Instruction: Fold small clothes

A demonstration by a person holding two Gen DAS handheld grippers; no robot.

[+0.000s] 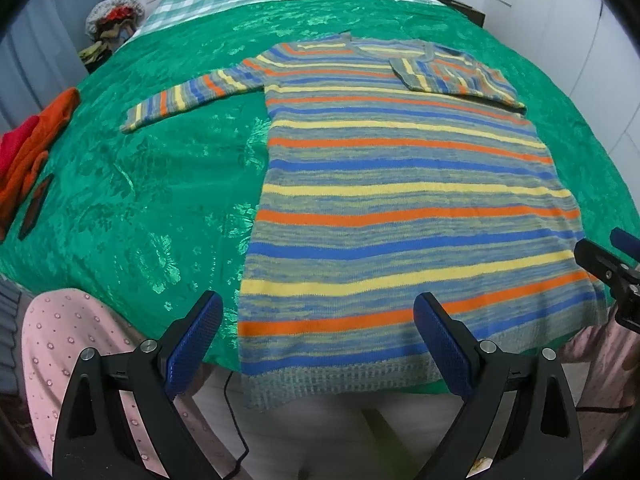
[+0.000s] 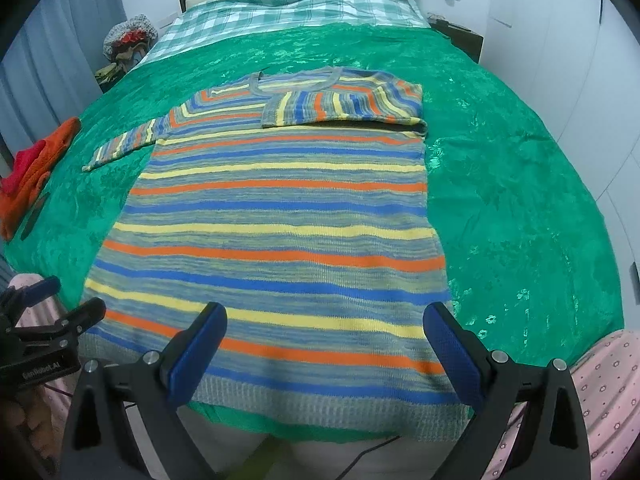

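- On the bed (image 2: 520,200), your striped sweater (image 2: 280,220) lies flat, one sleeve (image 2: 344,106) folded across the chest.
- Both tools, left tool (image 1: 318,344) and right tool (image 2: 326,352), gape wide, empty, above the hem.

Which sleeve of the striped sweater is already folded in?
The right sleeve, lying across the chest just below the neckline of the striped sweater. The left sleeve is spread out flat on the green bedspread.

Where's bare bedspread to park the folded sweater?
Widest bare patch: green bedspread right of the striped sweater. Another: left of its body, below the spread sleeve, in front of the left gripper. Crowded at the far-left edge, by the orange clothes. Both grippers open; right gripper over the hem.
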